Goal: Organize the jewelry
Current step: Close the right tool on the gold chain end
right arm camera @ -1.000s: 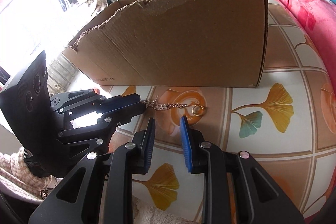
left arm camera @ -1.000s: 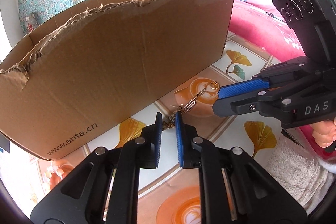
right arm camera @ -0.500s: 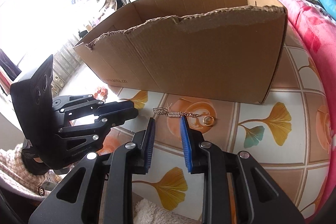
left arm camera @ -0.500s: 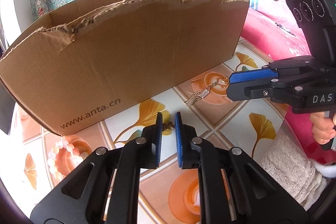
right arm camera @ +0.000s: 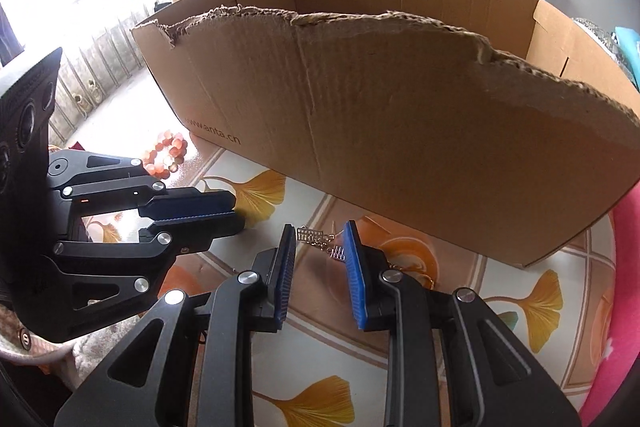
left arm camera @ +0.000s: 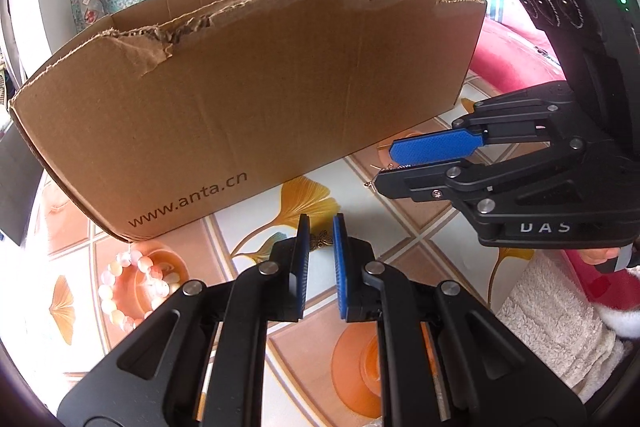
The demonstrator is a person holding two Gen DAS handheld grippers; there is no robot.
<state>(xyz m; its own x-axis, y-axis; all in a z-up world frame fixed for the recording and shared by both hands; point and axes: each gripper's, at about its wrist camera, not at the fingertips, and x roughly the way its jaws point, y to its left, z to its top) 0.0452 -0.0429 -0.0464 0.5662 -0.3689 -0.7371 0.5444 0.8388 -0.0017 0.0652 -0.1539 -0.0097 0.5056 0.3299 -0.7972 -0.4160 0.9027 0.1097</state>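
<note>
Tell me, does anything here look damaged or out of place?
Yes. The cardboard box has a near wall whose top edge is torn ragged, with frayed corrugation instead of a clean flap. A beaded bracelet and a gold chain lie loose on the tablecloth, outside the box.

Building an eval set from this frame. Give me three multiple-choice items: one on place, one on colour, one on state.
1. The bracelet lies:
A. on the table beside the box
B. inside the box
C. on the pink bedding

2. The pads are:
A. red
B. green
C. blue

3. The top edge of the box's near wall is:
A. taped shut
B. torn and ragged
C. folded flat

Answers:
1 A: the beads rest on the patterned cloth by the box's corner, outside it.
2 C: every pad in both views is blue.
3 B: the cardboard edge is jagged, with its fluting exposed.
</note>
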